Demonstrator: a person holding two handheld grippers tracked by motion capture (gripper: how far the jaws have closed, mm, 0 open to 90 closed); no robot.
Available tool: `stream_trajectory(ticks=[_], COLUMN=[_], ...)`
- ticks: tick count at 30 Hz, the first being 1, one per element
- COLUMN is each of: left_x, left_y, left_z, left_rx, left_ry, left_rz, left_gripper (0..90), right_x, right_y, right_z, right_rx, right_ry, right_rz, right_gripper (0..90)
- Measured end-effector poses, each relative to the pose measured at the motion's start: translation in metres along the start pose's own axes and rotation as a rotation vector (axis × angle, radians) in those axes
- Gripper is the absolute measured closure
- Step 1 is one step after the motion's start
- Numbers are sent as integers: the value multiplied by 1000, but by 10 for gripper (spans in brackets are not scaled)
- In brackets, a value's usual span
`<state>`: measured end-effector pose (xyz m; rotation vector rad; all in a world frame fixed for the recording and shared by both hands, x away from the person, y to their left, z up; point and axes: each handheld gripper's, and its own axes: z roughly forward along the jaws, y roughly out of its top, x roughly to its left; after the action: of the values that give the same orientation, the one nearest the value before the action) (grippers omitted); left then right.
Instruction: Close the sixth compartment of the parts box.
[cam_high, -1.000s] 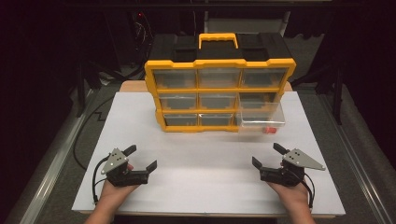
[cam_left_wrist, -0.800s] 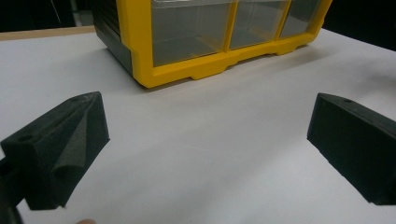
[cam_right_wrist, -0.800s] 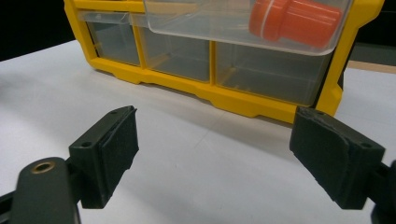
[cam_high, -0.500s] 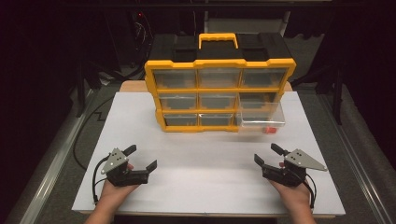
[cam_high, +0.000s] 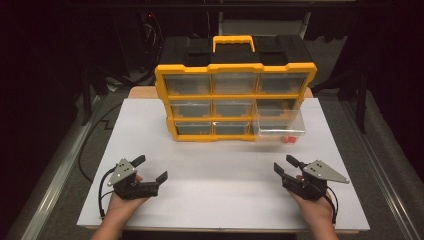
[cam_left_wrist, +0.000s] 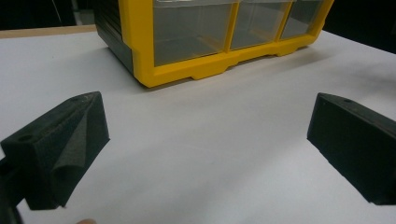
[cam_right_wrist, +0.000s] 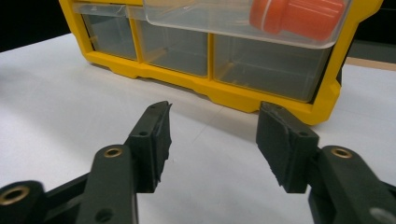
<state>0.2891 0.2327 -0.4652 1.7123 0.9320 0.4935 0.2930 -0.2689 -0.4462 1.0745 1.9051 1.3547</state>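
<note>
Organizer (cam_high: 235, 102) behind both grippers, on table (cam_high: 220, 165)

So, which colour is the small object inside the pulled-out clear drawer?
Orange. The small object lies in the clear drawer; the right gripper view shows it best.

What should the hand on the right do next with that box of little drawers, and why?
Probably reach the right gripper forward to the pulled-out clear drawer at the bottom right of the yellow organizer. That drawer sticks out with an orange piece inside, and the gripper's jaws, which have just been closing, hold nothing and rest well short of it.
</note>
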Motion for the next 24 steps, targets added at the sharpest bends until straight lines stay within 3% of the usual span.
stream_trajectory(ticks=[20,24], left_x=[1,1], left_y=[0,0], left_z=[0,0], left_rx=[2,0], left_ry=[1,4], left_rz=[0,-1], left_gripper=[2,2], right_x=[0,0], right_y=[1,3], right_z=[-2,-3], right_rx=[9,2], right_ry=[2,0], right_rz=[4,1], right_gripper=[886,900])
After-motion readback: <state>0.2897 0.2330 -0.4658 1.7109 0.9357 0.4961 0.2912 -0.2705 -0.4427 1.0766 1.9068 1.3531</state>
